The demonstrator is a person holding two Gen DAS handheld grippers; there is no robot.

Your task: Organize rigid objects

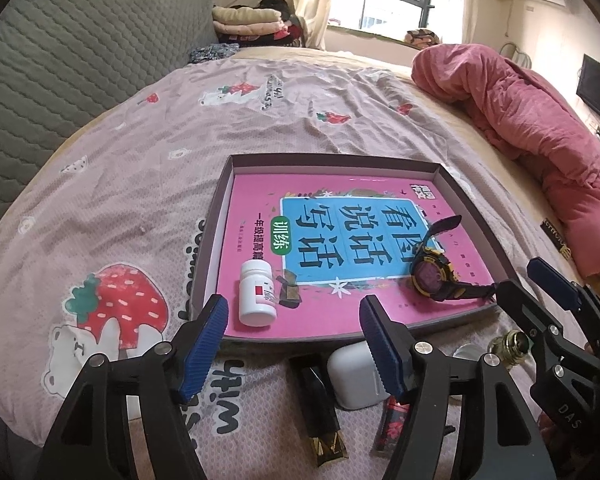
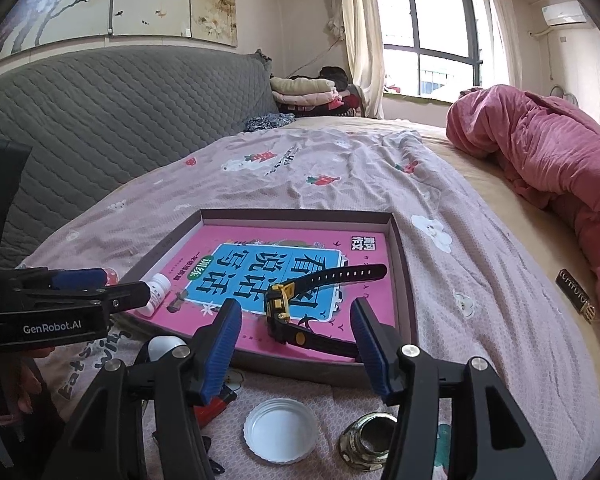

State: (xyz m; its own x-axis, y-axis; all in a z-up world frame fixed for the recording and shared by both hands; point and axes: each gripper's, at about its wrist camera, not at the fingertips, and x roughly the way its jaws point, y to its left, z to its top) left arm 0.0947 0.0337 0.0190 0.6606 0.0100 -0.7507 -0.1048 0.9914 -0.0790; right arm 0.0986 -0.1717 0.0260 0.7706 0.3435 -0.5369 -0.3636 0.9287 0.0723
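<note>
Left wrist view: the left gripper sits at the bottom of the frame with its 2 blue ribbed fingers spread apart and nothing between them. Right past the tips, in the middle of the frame, there's a shallow grey cardboard tray on the pink strawberry-print bedsheet, and a pink book with a blue title panel lies flat inside it. A small white plastic pill bottle with a red label rests on its side on the book's lower left, near the left fingertip. A purple-and-yellow digital wristwatch sits on the book's right side. Below the tray edge, between the fingers, are a white rounded case and a dark bar-shaped wrapped item with a gold end. The right gripper pokes in at lower right, fingers apart too.

Right wrist view: the right gripper has its 2 fingers wide apart, empty, framing the watch in the tray. The bottle is at mid-left, just past the left gripper coming in from that edge; can't tell its finger gap from here. On the sheet at the bottom lie a white round plastic lid and a brassy metal ring fitting, side by side.
</note>
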